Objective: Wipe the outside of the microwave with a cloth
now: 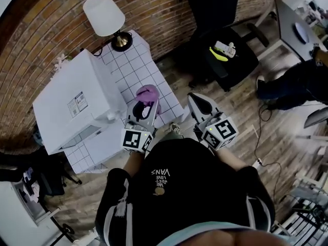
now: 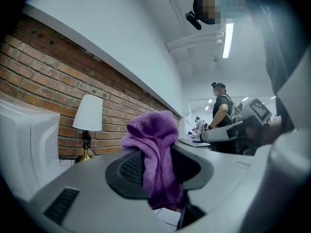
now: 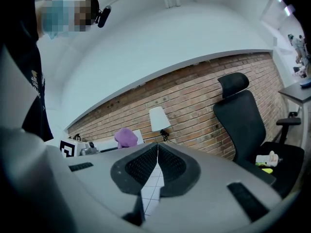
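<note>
The left hand-held gripper (image 2: 155, 165) has its jaws clamped on the one purple cloth (image 2: 152, 139), which bunches up above the jaw tips. It is held over the white tiled surface (image 1: 137, 61), just beside the front corner of the single white microwave (image 1: 77, 102). Whether cloth and microwave touch cannot be told. The cloth's lower end is lost between the jaws, and the left gripper view cuts the microwave off at its edge. The right hand-held gripper (image 3: 156, 163) has its jaws pressed together, empty, near one lamp (image 1: 104, 14)
</note>
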`<state>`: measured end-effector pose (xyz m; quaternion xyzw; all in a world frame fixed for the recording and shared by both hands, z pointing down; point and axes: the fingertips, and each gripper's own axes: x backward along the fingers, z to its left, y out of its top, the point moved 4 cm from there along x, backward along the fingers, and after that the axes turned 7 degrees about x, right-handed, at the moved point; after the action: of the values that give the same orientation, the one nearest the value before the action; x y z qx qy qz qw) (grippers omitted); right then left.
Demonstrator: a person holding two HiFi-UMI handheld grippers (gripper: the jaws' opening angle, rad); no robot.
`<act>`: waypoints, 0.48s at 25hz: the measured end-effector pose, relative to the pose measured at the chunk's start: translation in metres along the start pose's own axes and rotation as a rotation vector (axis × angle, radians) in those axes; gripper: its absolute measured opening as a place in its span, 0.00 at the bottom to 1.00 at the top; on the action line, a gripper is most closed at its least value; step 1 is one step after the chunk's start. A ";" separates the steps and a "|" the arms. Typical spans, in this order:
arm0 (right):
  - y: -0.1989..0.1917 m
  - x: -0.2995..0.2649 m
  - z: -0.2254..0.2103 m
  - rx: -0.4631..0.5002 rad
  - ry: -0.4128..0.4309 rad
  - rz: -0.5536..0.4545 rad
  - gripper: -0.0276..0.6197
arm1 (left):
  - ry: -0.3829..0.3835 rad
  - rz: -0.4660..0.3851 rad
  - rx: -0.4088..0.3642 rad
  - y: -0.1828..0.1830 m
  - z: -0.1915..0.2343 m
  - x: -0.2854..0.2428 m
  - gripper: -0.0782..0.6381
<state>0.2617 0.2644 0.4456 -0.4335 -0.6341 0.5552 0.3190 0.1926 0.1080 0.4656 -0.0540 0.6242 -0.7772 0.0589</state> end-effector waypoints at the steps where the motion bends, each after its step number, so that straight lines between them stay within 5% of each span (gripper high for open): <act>1: 0.006 -0.010 -0.006 0.003 0.017 0.002 0.05 | 0.011 -0.005 0.005 0.004 0.002 -0.007 0.31; 6: 0.020 -0.062 -0.017 0.011 0.140 0.021 0.05 | 0.126 -0.038 0.006 0.016 0.018 -0.017 0.31; 12: 0.024 -0.126 -0.011 0.011 0.370 0.056 0.05 | 0.401 -0.071 0.034 0.016 0.045 0.005 0.31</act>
<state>0.3287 0.1556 0.4340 -0.5440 -0.5491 0.4783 0.4169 0.1951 0.0600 0.4596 0.0810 0.6078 -0.7844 -0.0931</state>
